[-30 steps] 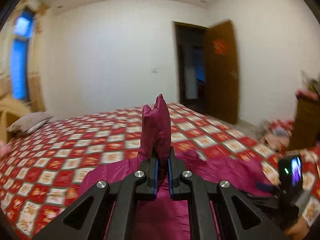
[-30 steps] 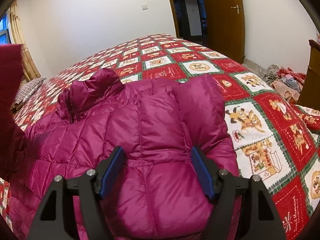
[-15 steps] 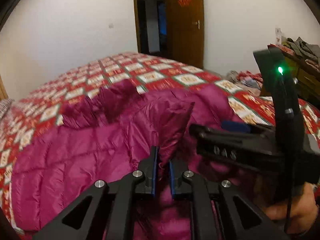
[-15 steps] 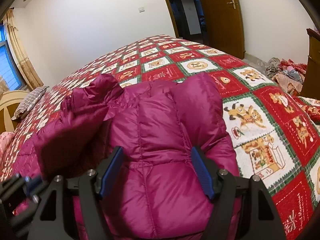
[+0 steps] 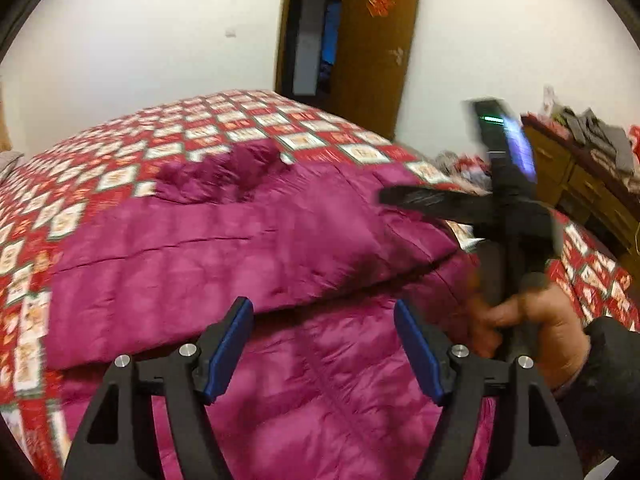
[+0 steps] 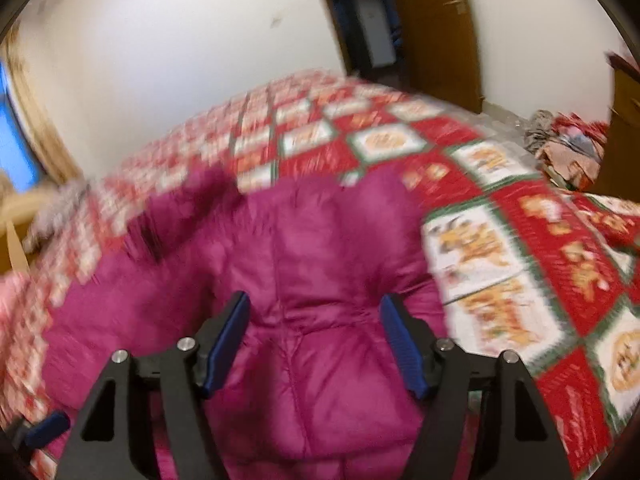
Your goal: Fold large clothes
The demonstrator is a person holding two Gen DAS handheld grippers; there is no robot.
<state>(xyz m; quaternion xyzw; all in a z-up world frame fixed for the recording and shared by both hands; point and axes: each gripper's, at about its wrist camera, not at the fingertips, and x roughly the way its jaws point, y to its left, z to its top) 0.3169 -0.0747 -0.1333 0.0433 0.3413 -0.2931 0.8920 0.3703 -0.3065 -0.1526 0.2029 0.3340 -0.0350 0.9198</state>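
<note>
Both claws, left (image 5: 323, 354) and right (image 6: 314, 350), are wide apart and hold nothing. The coat (image 5: 240, 248) under them looks puffy, soft and slippery. Pinch its edge, not the fat middle.

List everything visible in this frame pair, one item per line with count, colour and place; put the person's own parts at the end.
Quilted puffer jacket: one, magenta, spread on the bed, a flap folded across its middle.
Patchwork bedspread: one, red, white and green, covering the bed under the jacket.
Wooden door: one, brown, open at the far wall, red ornament on it.
Wooden dresser: one, brown, right of the bed, grey clothes piled on top.
Clothes heap: one, mixed colours, on the floor by the bed's far corner.
Window: one, blue-lit, far left.
Left gripper: black, blue pads, open above the jacket.
Right gripper: black, blue pads, open above the jacket.
Right hand: gripping the right gripper's handle.
</note>
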